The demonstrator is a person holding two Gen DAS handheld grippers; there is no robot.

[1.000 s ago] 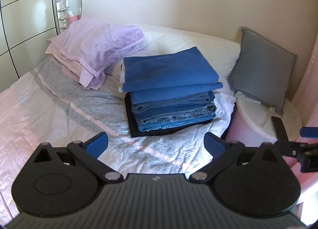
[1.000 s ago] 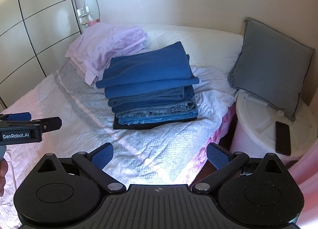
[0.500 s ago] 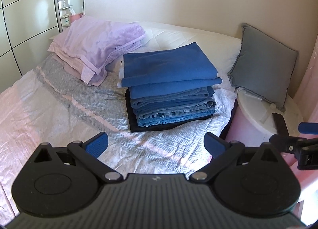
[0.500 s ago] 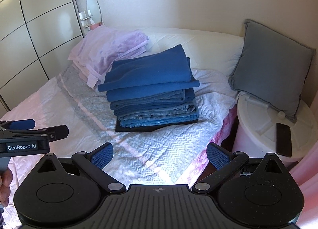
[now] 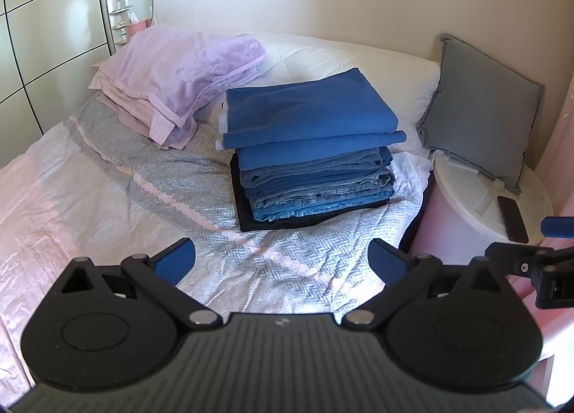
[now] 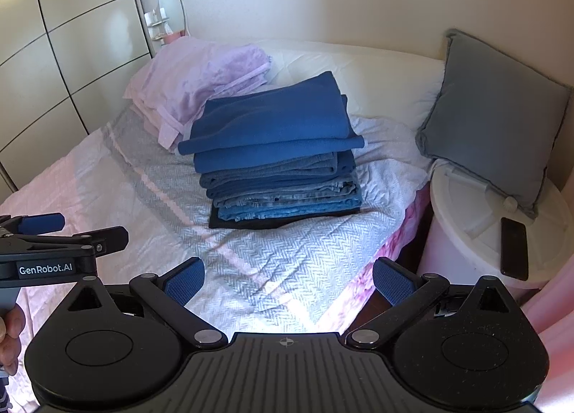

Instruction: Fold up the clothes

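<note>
Left wrist view: we hold the left hand-held gripper wide, empty, above the herringbone-covered bed; the neat stack of folded blue clothes sits ahead, and a clumsy grab could topple it.

Right wrist view: the right hand-held gripper is wide, empty; the loose lilac fabric pile touches the stack and could drag it.

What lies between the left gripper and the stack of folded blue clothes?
Only bare bedspread, no object, separates the left gripper from the stack, seen in the left wrist view.
</note>
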